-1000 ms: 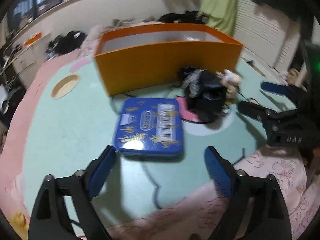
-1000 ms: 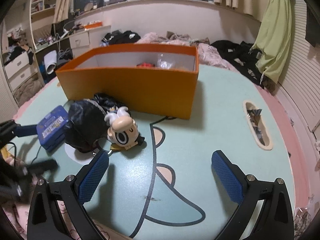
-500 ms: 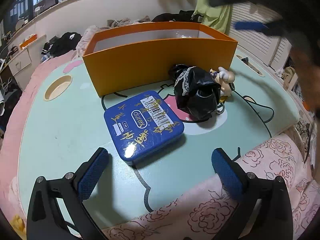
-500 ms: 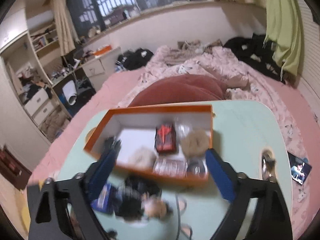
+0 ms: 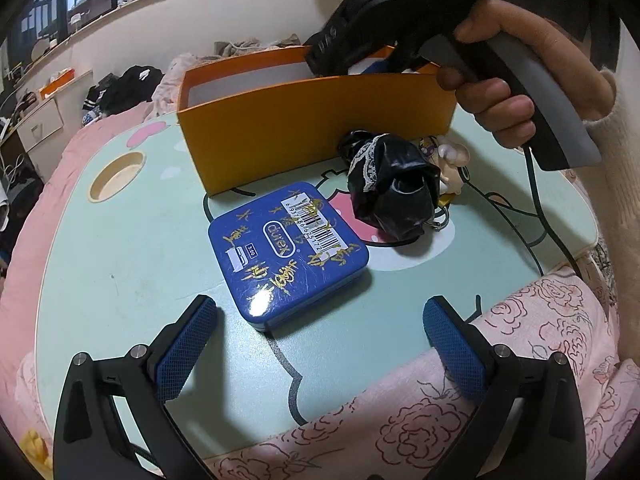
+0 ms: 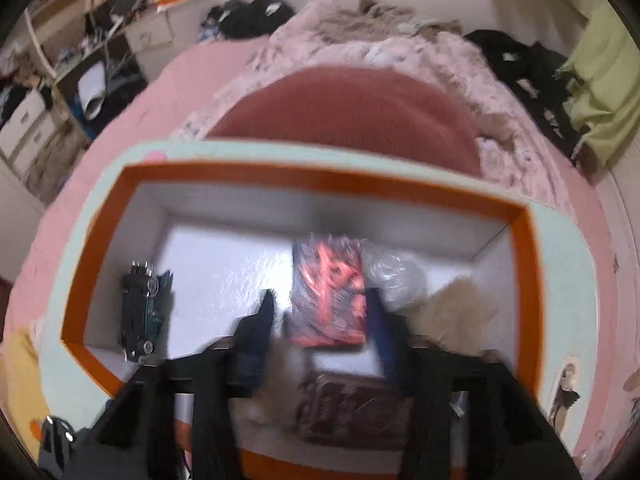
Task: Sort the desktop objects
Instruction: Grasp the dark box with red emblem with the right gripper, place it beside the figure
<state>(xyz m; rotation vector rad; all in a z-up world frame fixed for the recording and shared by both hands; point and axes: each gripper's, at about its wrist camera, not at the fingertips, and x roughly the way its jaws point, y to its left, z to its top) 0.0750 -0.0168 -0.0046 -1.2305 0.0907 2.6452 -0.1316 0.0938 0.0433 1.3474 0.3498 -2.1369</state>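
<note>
A blue tin (image 5: 288,252) lies flat on the mint table (image 5: 120,264), just ahead of my left gripper (image 5: 320,344), which stands wide open with nothing between its pads. Behind the tin are a black bag bundle (image 5: 392,188) and a small doll (image 5: 452,160). The orange box (image 5: 312,120) stands further back. A hand (image 5: 496,92) holds my right gripper (image 6: 320,304) over that box, pointing down into it. Its jaws are closing and still stand apart. A red and black packet (image 6: 328,300) on the box floor shows between them; the blurred view shows no pad pressing it.
Inside the orange box (image 6: 520,280) lie a dark toy car (image 6: 140,312), a clear plastic bag (image 6: 396,276), a beige fluffy thing (image 6: 452,312) and a brown item (image 6: 348,408). A round cup hole (image 5: 116,176) is at the table's left. Pink floral bedding (image 5: 440,420) lies along the near edge.
The right gripper left the table beside the doll and swung over the orange box, tilting down, and its jaws narrowed. The left gripper's jaws widened a little early on.
</note>
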